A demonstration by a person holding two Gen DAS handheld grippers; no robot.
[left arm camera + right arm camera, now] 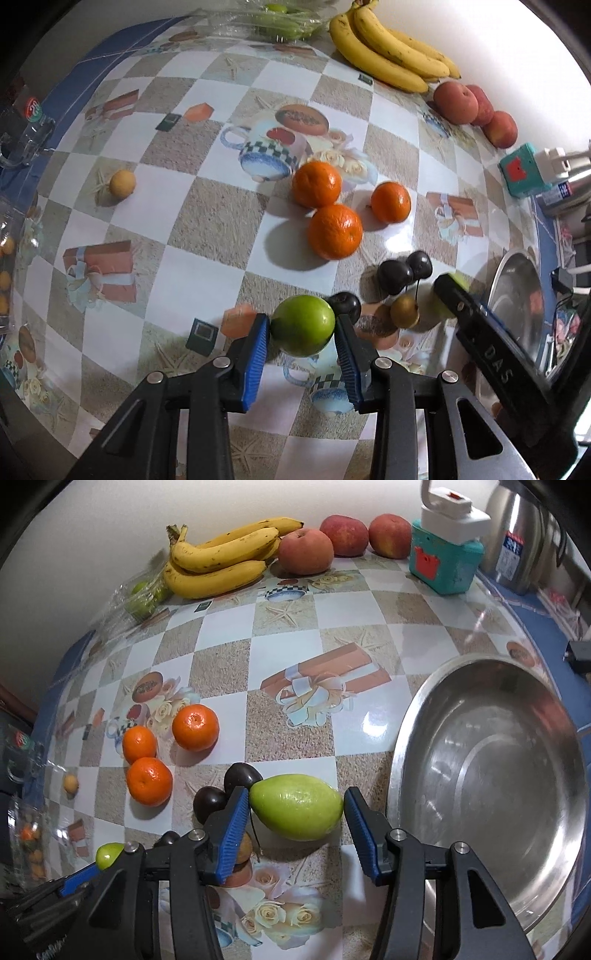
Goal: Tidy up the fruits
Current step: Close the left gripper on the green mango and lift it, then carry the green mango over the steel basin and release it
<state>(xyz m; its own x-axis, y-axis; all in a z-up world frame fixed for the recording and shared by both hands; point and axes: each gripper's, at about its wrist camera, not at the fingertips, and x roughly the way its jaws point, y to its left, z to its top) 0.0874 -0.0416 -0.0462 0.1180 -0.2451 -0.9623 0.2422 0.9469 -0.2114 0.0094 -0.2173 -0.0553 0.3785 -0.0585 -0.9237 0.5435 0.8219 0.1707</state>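
My left gripper (302,332) is shut on a round green fruit (303,325), its blue pads touching both sides. My right gripper (297,810) has its jaws around a green guava (297,806) lying on the table; the left pad touches it, the right pad is at its tip. Three oranges (334,230) (149,781), dark plums (395,276) (242,777) and a small brown fruit (404,312) lie nearby. Bananas (391,48) (221,559) and three red apples (456,101) (306,552) sit at the back. A steel bowl (406,746) stands right of the guava.
A small yellow fruit (122,183) lies alone at left. A clear bag of green fruit (280,22) is at the back. A teal box (445,563) with a white plug and a steel kettle (517,535) stand at back right. A clear container (29,834) sits at far left.
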